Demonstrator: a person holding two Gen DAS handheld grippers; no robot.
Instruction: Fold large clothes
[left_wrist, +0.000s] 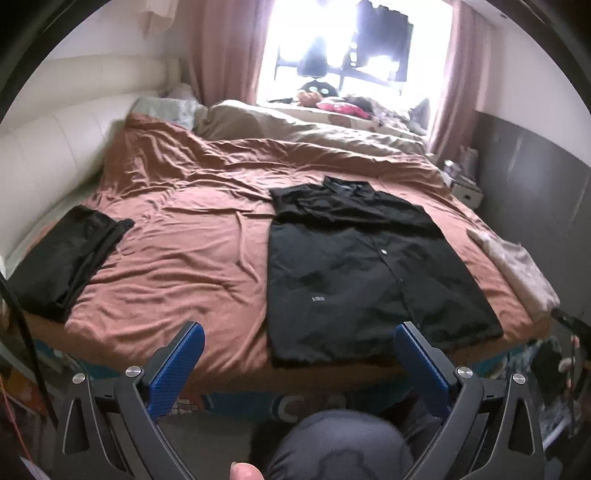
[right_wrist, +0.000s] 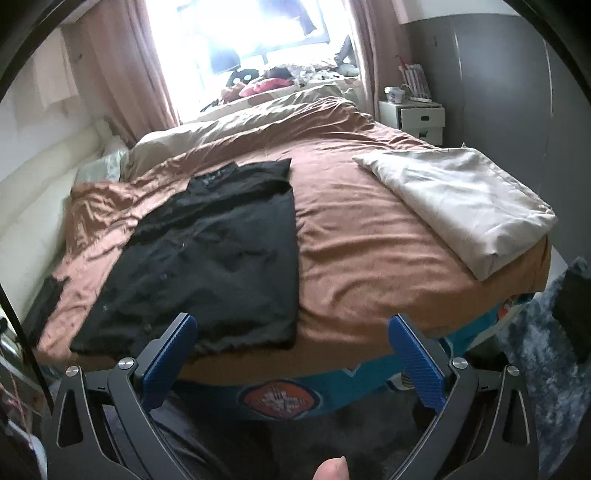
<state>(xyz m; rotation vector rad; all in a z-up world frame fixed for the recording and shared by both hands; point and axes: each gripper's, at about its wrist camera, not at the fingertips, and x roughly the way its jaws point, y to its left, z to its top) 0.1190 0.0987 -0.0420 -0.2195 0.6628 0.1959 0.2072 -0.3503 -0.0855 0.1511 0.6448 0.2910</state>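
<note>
Black shirt (left_wrist: 362, 273) flat on bed (left_wrist: 192, 236), folded dark garment (left_wrist: 70, 254) left, beige pillowcase (right_wrist: 461, 206) right, both jaws released, empty.

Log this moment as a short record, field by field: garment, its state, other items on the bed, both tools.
garment: black shirt, lying flat on the brown bedspread near the foot edge
state: sleeves folded in over the body, collar toward the window; not yet folded down
other cloth, left: folded black garment at the bed's left edge
other cloth, right: folded beige cloth on the right corner
left tool: open, empty, short of the bed
right tool: open, empty, not touching the shirt
</note>
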